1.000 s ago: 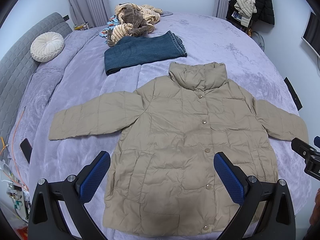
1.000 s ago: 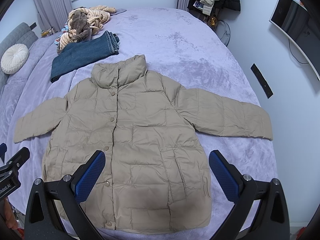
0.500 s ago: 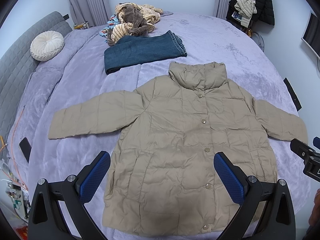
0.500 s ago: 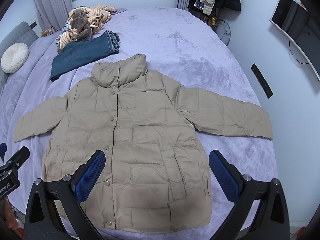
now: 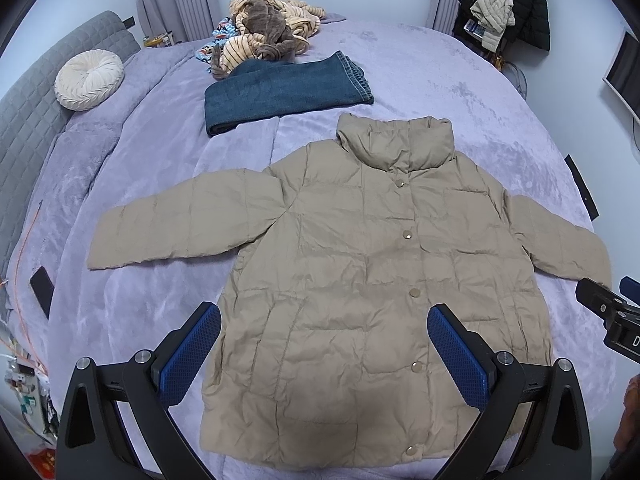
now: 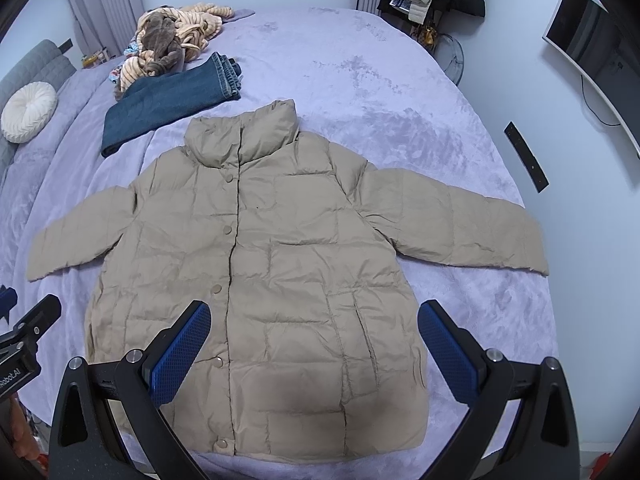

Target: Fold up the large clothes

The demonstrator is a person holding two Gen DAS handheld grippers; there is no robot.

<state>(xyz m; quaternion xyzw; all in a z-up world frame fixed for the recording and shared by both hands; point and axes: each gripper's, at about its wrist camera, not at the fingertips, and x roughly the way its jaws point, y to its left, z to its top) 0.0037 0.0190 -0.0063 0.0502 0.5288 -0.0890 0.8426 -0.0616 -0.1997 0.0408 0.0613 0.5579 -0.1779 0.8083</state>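
Jacket [image 5: 360, 280], only one, lies flat beyond your two grippers, left gripper [image 5: 324, 356] and right gripper [image 6: 314, 352], both spread wide, grasping nothing.

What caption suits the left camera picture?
Open left gripper above a beige jacket spread flat on a purple bed.

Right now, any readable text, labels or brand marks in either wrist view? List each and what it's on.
"RobotAI", first letter cropped at the frame edge: white print on the black body of the left gripper, seen in the right wrist view.
"D", rest cut off: white print on the black body of the right gripper, left wrist view.
Beige quilted puffer jacket: no readable text.
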